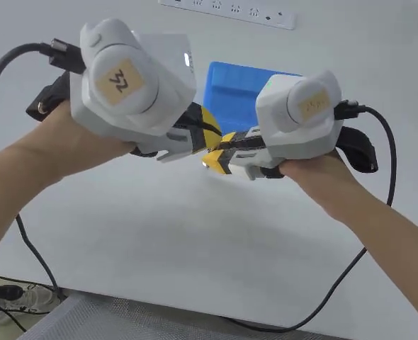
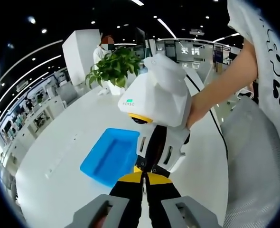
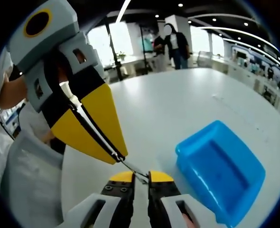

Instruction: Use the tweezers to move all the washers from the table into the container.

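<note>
Two grippers, tip to tip at mid-frame in the head view, each in a raised hand above the table (image 1: 195, 234).
Left gripper (image 1: 205, 131): from frame left, jaws clamped on tweezers (image 3: 95, 130).
Right gripper (image 3: 141, 176): from frame right, jaws narrow, tweezers' tip between them; whether they pinch it cannot be told.
Container (image 1: 230, 81): blue, on the table behind the grippers, upper centre.

White tabletop (image 1: 195, 237), smooth and matte. Blue container (image 1: 230, 86) sat directly on it, open side up, toward the far side. White power strip (image 1: 230, 9) lay along the far edge, apart from the container.
</note>
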The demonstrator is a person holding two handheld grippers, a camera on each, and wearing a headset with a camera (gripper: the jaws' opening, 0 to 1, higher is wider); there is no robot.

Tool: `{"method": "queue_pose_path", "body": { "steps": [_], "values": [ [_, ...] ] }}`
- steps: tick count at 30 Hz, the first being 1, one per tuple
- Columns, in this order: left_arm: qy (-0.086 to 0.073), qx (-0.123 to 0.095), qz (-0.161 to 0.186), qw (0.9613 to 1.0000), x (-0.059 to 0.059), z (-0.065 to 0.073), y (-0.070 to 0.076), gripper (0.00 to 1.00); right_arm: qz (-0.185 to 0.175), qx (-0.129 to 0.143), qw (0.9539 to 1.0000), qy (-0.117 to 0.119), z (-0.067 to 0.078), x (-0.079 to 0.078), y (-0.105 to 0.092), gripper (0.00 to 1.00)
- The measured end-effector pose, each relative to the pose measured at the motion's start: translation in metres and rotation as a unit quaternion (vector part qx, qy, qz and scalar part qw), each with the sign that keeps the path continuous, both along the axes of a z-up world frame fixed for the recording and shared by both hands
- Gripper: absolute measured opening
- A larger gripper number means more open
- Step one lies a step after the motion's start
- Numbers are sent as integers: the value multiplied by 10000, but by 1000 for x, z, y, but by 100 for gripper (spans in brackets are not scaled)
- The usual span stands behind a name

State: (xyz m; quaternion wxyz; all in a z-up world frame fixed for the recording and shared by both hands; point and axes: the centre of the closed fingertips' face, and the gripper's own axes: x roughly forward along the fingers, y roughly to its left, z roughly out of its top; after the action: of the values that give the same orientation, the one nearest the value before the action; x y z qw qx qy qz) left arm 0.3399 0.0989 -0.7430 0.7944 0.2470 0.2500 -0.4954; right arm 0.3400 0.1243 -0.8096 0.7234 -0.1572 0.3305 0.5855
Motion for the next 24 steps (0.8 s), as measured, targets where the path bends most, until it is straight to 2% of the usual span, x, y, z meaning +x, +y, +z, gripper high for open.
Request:
{"method": "queue_pose_path", "body": {
  "steps": [4,5,6,7,8,9,11,16,20,24],
  "values": [
    [49,-238,350,9991,4,2,-2,0,64,-119,9999,-102,-1,-1,-2,3],
    [145,-245,272,9992,2,0,-3,0,20,-218,9997,65,-4,-6,-4,2],
    [351,-399,392,9978,0,-2,-5,0,52,-172,9998,-4,-4,-7,-3,2],
    [373,-459,422,9974,1,-2,-5,0,89,-145,9998,-68,-3,-9,-3,2],
    [329,-491,478,9971,2,-2,-3,0,82,-151,9997,-195,-3,-7,-4,2],
    [329,-471,466,9973,1,-3,-3,0,79,-159,9996,-223,-2,-8,-5,2],
    [320,-448,536,9970,-2,-2,-1,0,42,-152,9998,-103,-1,-8,-7,2],
    [305,-478,831,9949,-10,3,9,0,8,-96,9999,-96,4,-7,-9,2],
    [347,-465,1183,9913,-23,4,24,0,70,-104,9999,-71,12,-10,-12,0],
    [424,-502,1454,9872,-41,2,34,0,124,-181,9996,-183,13,-11,-16,1]
  ]
}}
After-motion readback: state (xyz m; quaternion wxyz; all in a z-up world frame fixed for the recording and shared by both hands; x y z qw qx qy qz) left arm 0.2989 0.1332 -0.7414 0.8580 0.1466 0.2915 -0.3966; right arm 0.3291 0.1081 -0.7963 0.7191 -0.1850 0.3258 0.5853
